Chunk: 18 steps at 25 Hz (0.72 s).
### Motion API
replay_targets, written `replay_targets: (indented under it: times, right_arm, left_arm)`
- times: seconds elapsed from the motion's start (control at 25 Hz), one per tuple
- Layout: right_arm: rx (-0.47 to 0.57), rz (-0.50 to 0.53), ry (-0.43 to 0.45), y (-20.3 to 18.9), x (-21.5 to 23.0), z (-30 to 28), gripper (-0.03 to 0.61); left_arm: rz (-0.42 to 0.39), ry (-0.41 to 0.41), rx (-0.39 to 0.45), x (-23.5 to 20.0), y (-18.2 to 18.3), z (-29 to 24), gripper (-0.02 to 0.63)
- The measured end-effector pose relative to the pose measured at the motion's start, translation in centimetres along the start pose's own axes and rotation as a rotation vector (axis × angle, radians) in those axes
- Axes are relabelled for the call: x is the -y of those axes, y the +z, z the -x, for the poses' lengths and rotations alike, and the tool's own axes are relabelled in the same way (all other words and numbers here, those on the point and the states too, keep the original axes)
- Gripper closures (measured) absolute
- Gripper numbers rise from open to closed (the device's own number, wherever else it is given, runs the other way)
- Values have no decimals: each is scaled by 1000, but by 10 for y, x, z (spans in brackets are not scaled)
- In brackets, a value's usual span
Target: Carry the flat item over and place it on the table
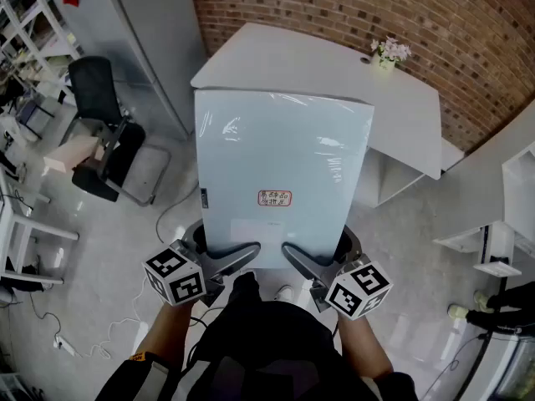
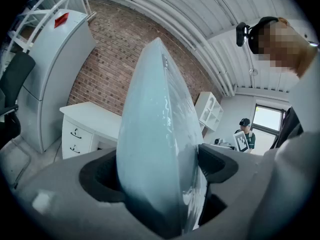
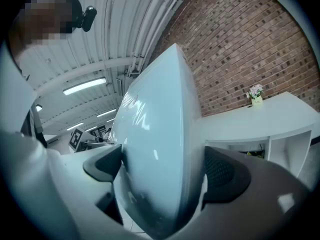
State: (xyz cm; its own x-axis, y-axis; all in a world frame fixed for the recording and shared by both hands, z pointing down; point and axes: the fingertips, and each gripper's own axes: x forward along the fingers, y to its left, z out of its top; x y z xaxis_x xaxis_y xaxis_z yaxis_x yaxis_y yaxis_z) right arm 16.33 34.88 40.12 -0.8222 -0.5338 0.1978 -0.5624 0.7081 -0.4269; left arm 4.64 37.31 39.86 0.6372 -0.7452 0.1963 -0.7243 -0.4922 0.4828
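Behind everything, a brick wall (image 1: 376, 15) is running across the far side of the room, with a glossy pale floor (image 1: 410, 224) spreading out below it. A long white bench (image 1: 401, 98) is standing against that wall, its top angling away to the right. A tall grey cabinet (image 1: 142, 32) is standing to the left of the bench.

Closer in, the flat item (image 1: 280, 165), a thick pale blue panel in shiny wrap, is hanging in the air in front of the person, clear of the floor and lying close to level. In the head view its far edge is overlapping the near side of the bench; whether it is over the bench top cannot be told.

A black office chair (image 1: 96, 90) is sitting off to the left, well apart from the item.

The left gripper (image 2: 159, 171) is clamping the item's near edge towards its left corner, its jaws spread wide and pressing on both faces. The right gripper (image 3: 162, 171) is gripping the same edge towards the right corner, its jaws likewise pressing on the two faces.

A small pot of pale flowers (image 1: 389, 53) is standing on the bench's far end near the wall. A little red-printed label (image 1: 274, 198) is showing on the item's upper face, near the gripped edge.
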Motion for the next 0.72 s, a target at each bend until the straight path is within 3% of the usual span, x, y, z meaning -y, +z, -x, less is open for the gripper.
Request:
replay_targets:
  times: [0.72]
  right_arm:
    - [25,-30,-26,20,21,-49,72]
  left_arm:
    - [-4,-17,-8,-47,30,-24,140]
